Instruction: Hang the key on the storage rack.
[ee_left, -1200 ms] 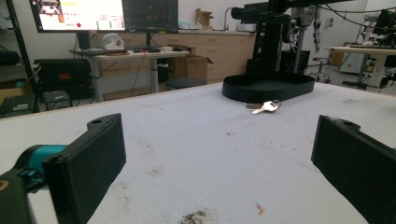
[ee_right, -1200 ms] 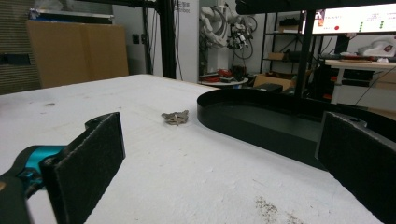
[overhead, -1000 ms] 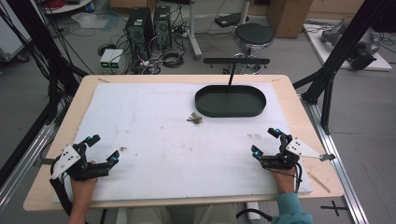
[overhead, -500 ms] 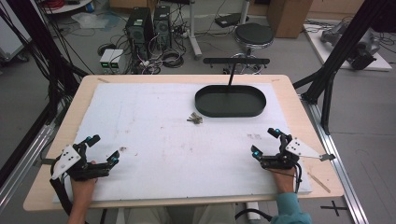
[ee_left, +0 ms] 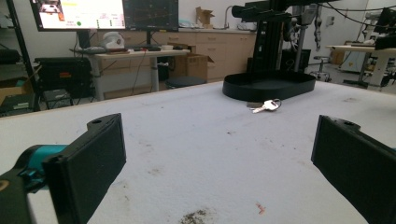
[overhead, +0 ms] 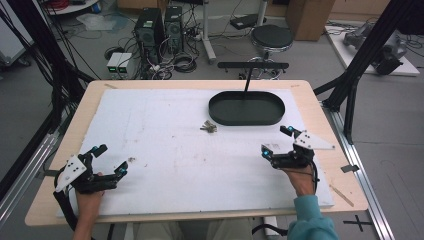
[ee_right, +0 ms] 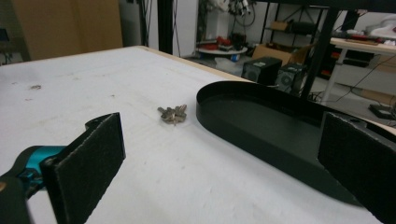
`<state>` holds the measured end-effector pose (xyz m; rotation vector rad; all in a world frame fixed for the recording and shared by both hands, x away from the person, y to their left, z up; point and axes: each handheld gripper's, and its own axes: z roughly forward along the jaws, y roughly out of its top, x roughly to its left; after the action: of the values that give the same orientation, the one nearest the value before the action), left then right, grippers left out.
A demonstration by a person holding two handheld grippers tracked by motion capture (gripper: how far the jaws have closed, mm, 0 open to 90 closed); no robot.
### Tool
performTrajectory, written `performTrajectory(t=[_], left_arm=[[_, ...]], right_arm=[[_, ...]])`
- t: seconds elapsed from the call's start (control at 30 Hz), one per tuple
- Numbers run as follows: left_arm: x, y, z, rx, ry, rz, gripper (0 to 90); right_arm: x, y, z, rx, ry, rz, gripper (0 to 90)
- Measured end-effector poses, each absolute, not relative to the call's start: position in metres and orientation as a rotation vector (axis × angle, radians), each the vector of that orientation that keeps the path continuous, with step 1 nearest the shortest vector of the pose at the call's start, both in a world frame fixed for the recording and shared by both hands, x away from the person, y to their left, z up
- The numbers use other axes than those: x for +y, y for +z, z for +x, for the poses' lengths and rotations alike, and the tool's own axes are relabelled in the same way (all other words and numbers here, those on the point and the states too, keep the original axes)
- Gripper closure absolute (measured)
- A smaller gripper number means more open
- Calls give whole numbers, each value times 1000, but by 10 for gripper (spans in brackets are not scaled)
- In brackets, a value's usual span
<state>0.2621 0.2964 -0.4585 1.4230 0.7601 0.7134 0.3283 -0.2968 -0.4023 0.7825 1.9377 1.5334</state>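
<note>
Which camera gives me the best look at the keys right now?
The left gripper view: the keys lie unobstructed, ring and blades distinct, just in front of the black tray. The right gripper view shows them as a blurrier bunch; the high view shows a small cluster.

keys (overhead: 208,128) on table (overhead: 150,145), just left of tray (overhead: 246,108)

Black oval tray (overhead: 246,108), silvery keys (overhead: 208,127), stained white mat (overhead: 165,135)
</note>
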Motion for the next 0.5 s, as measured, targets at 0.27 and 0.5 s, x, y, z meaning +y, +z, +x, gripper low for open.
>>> performTrajectory(t=[0.27, 0.5], left_arm=[[297, -458, 262, 759, 714, 1425, 35], [297, -458, 262, 760, 714, 1427, 35]], right_arm=[[-266, -360, 364, 2070, 1500, 758, 6], [-238, -345, 394, 2246, 1403, 729, 6]])
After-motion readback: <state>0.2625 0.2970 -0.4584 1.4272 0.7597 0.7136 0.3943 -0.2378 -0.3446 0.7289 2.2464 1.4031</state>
